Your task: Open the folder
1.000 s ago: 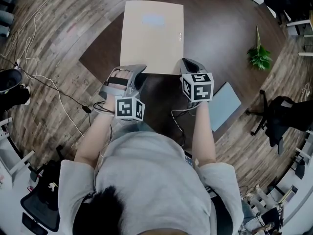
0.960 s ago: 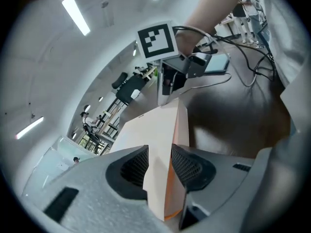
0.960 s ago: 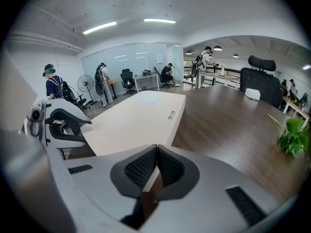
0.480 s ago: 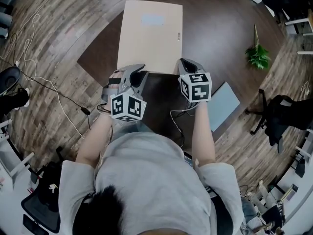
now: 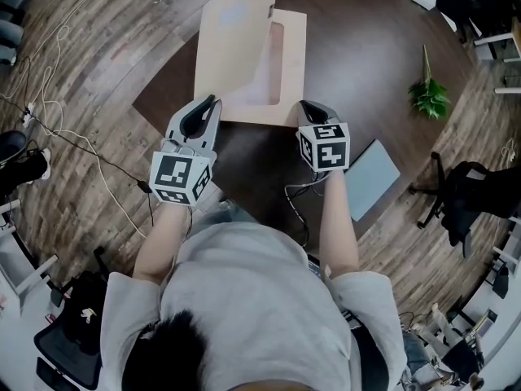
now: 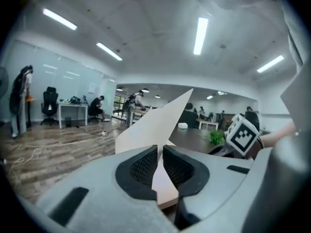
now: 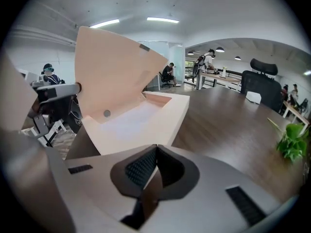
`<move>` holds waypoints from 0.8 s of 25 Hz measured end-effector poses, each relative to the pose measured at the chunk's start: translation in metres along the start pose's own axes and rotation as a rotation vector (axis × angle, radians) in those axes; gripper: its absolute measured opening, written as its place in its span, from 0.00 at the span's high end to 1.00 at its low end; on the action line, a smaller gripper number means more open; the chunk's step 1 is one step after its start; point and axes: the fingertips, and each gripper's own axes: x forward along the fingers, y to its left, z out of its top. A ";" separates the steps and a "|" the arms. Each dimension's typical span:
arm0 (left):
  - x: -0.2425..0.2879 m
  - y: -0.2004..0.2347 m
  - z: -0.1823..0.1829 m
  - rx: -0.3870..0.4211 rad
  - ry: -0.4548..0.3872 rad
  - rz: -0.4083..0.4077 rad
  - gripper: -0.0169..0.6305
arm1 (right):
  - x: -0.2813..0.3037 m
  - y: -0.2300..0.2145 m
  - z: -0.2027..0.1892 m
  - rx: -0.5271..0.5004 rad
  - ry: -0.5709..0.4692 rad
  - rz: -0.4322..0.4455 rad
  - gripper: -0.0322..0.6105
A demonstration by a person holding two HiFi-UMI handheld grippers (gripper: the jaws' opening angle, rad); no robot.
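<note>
The tan folder (image 5: 293, 55) lies at twelve o'clock on the dark table (image 5: 358, 72), its cover (image 5: 232, 47) raised. The left gripper (image 5: 213, 100), jaws just closing, seemingly pinches the cover's seven-o'clock corner. The right gripper (image 5: 306, 104) sits at five o'clock.

The folder (image 5: 236, 51) is pale tan, the counter (image 5: 358, 63) dark brown, the floor (image 5: 98, 63) streaked grey-brown planks. The plant (image 5: 431, 96) at the counter's right edge is green.

Folder (image 5: 236, 55): matt beige card, smooth, no sheen. Table (image 5: 358, 63): dark brown wood-grain top, smooth, faint satin reflection. Floor (image 5: 106, 47): wood-pattern planks, mixed grey-brown, low gloss. Right gripper (image 7: 156, 148): matt grey plastic shell; pads (image 7: 141, 169) black, finely ribbed, rubber-like; marker cube (image 5: 324, 147) matt black-and-white print. Person's shirt (image 5: 260, 300): grey cloth, matt.
</note>
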 end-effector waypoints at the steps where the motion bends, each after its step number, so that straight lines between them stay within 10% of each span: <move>1: -0.006 0.009 0.003 -0.050 -0.021 0.027 0.92 | 0.000 0.001 0.000 -0.002 0.000 -0.002 0.93; 9: -0.047 0.079 -0.015 -0.337 -0.067 0.245 0.94 | 0.002 0.007 0.003 -0.023 0.008 -0.003 0.93; 20: -0.074 0.133 -0.053 -0.421 -0.007 0.406 0.96 | 0.001 0.011 0.002 -0.033 0.014 -0.015 0.93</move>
